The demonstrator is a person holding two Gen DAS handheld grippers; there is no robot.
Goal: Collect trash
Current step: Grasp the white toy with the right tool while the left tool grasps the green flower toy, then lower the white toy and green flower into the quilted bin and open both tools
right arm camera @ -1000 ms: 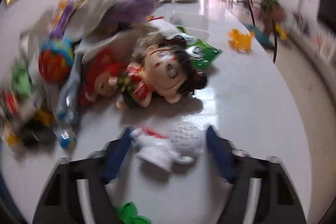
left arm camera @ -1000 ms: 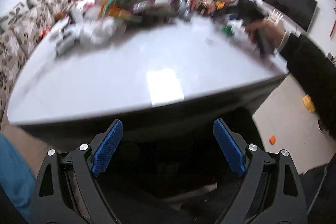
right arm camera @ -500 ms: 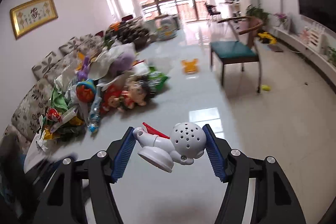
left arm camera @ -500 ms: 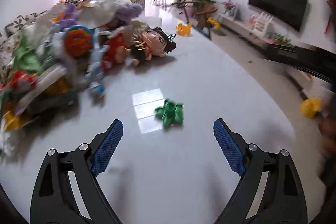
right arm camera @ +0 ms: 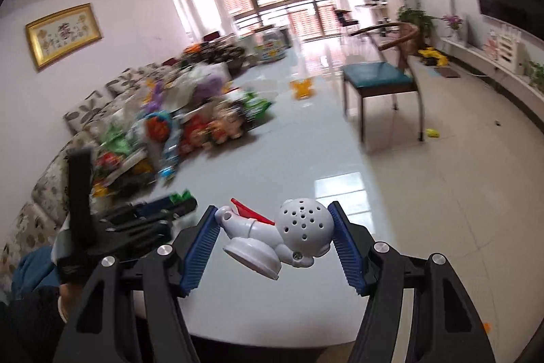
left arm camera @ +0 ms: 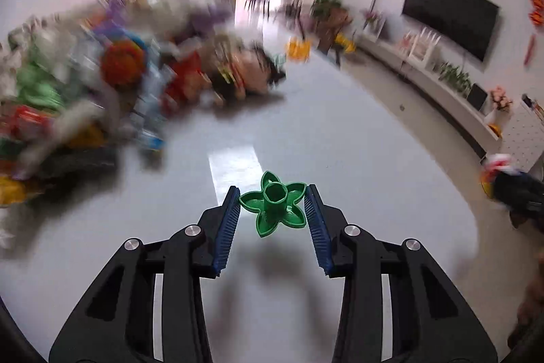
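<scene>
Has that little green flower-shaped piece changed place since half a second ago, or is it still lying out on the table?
Yes. The green flower piece lay loose beside the bright window reflection on the table; now it sits between the closing left gripper pads.

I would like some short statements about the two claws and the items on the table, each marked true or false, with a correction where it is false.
1. A green flower-shaped plastic piece lies between the pads of the left claw. True; the jaws are closing on it.
2. The right claw holds nothing. False: it is shut on a white toy figure with a perforated round head.
3. The pile of toys and wrappers lies on the white table. True.
4. The teal-seated chair stands on the table. False: it stands on the floor beside the table.
5. The television lies flat on the table. False: it hangs on the wall.
</scene>
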